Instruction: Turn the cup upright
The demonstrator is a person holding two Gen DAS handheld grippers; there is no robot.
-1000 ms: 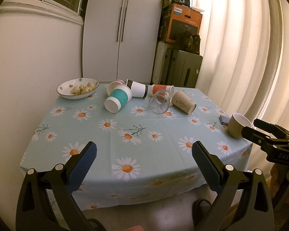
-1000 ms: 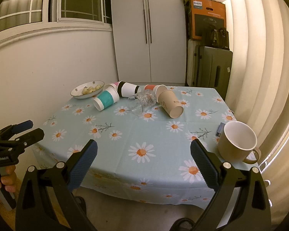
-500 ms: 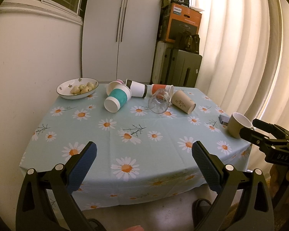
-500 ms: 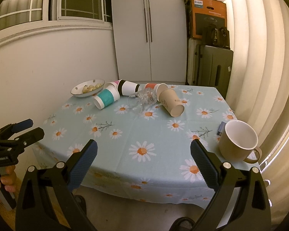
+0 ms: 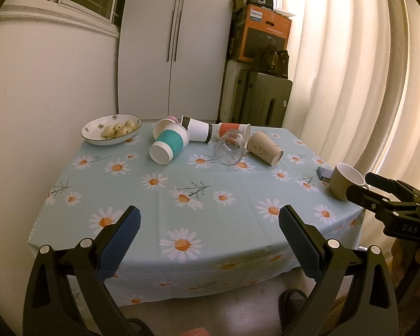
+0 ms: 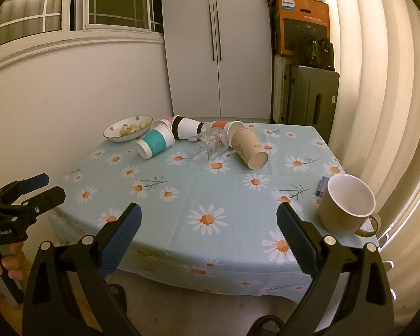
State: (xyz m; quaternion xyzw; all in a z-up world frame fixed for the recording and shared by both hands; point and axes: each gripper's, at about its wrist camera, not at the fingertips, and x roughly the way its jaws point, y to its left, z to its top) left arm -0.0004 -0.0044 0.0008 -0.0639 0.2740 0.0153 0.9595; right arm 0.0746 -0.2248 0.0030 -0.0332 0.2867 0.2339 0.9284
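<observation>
the left gripper (image 5: 208, 225) hangs at the bottom of the left wrist view with its blue-padded jaws spread wide and nothing between them, short of the near edge of the table (image 5: 182, 268). the right gripper (image 6: 208, 224) sits the same way at the bottom of its own view, jaws released and empty; it also shows at the right edge of the left wrist view (only its black fingertips, just in front of the mug).

a cluster of tipped-over cups lies across the upper middle of both frames, on the daisy-print cloth. the teal-banded cup (image 5: 169, 145) lies on its side with its white base toward the camera, left of centre. behind it a pink cup (image 5: 169, 119) is mostly hidden. a white cup with a black band (image 5: 197, 132) and an orange-banded cup (image 5: 232, 128) lie on their sides further back. a clear glass (image 5: 229, 147) lies tipped in the middle, touching or just beside the tan paper cup (image 5: 264, 147), which lies on its side to the right.

the beige mug (image 6: 347, 204) stands upright at the right of the frame near the table's edge, with a small dark object (image 6: 322, 186) just beside it. a bowl of small round food (image 5: 111, 129) sits at the upper left of the cloth.
</observation>
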